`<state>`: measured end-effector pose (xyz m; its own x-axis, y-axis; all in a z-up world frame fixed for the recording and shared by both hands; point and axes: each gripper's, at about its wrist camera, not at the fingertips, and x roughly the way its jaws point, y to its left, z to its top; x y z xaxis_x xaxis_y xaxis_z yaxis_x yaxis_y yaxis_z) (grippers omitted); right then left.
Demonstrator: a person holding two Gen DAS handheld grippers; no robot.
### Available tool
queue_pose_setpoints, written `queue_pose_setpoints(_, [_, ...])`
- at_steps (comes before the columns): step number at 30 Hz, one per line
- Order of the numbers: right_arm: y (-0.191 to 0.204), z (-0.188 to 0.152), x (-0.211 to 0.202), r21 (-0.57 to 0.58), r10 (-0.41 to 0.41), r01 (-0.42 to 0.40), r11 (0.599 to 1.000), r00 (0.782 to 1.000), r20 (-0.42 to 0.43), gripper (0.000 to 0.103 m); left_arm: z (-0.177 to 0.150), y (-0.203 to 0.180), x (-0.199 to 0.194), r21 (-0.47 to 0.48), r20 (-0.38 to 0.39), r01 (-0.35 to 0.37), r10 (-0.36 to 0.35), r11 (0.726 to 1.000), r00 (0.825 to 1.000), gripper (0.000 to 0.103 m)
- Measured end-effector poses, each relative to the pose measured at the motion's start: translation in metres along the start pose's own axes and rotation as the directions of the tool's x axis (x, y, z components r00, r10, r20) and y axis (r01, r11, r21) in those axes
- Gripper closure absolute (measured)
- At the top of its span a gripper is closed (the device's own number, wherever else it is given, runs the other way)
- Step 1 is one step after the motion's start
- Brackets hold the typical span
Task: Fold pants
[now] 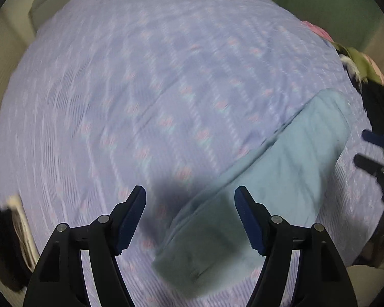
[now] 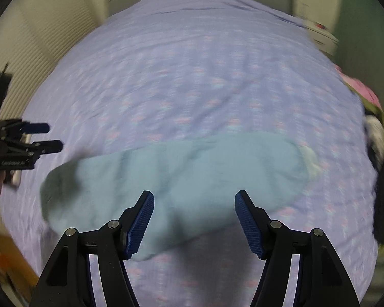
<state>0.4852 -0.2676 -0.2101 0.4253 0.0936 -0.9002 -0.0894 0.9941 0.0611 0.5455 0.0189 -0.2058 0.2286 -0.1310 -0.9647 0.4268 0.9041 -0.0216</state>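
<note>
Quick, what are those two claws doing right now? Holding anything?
Left claw: open, holding nothing, over the pants.
Right claw: open, holding nothing, over the pants too.

Both wrist cameras look down from close above the bedspread (image 1: 140, 89); each catches the light blue pants (image 2: 192, 168) and the other gripper at its edge

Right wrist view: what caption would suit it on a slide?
Open right gripper hovering over light blue pants lying on a purple patterned bedspread, left gripper at the side.
</note>
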Motion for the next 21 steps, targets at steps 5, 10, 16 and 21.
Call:
queue_pose_setpoints(5, [0.052, 0.004, 0.019, -0.1, 0.021, -0.024, 0.995, 0.999, -0.035, 0.036, -0.028, 0.048, 0.015, -0.184, -0.026, 0.127, -0.134, 0.975, 0.991, 0.032])
queue_pose_setpoints(10, [0.063, 0.004, 0.034, -0.084, 0.003, -0.009, 0.996, 0.997, -0.071, 0.036, -0.042, 0.057, 0.049, -0.261, -0.071, 0.198, -0.223, 0.945, 0.972, 0.033])
queue_pose_setpoints(16, [0.062, -0.001, 0.049, -0.041, -0.031, 0.026, 0.999, 0.992, -0.122, 0.036, -0.051, 0.051, 0.064, -0.283, -0.053, 0.337, -0.366, 0.898, 0.929, 0.059])
queue_pose_setpoints(21, [0.065, -0.003, 0.058, -0.019, -0.045, 0.043, 0.999, 0.989, -0.144, 0.036, -0.056, 0.045, 0.062, -0.23, -0.062, 0.329, -0.351, 0.916, 0.934, 0.077])
